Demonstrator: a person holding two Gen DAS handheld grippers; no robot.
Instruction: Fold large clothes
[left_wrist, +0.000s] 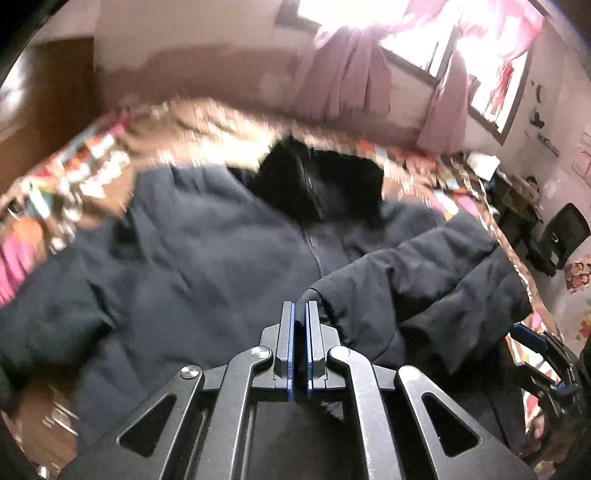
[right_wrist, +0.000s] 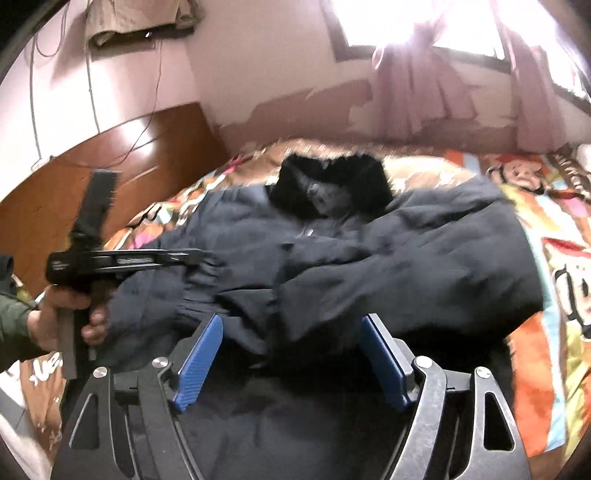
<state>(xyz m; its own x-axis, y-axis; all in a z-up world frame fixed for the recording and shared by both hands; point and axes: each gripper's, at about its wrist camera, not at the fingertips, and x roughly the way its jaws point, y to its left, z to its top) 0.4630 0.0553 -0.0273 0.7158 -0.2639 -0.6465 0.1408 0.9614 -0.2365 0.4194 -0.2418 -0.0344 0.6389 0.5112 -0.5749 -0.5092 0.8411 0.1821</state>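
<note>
one garment: a big dark padded jacket (left_wrist: 207, 251) lies front-up across the bed, zip (left_wrist: 314, 254) running down its middle, black furry hood (left_wrist: 317, 181) at the far end near the wall.
where it lies: on a bright cartoon-print bedspread (right_wrist: 546, 258), which shows around the jacket on both sides.
sleeve: one sleeve (left_wrist: 413, 280) is already laid across the chest, its cuff (left_wrist: 314, 295) ending near the zip.
left gripper (left_wrist: 299, 314): jaws drawn almost together, and in the left wrist view they look pinched on the cuff; the blur keeps me from being sure how much cloth is caught.
right gripper (right_wrist: 291, 354): jaws stand wide with nothing between them, over the jacket's near part.
hand: in the right wrist view a hand (right_wrist: 70, 317) in a green sleeve holds the left gripper's handle at the jacket's edge.
step in hand, as i judge it: laying this sleeve flat across the front before the body is folded.
how to do it well: keep the pinch on the cuff alone, not the layer below; draw the sleeve straight so it lies without a twist.
right side's part: it could press the shoulder down so the body does not slide.
risk: padded cloth springs back, so a loose lay may bunch.
progress: early, the body is not yet folded.
</note>
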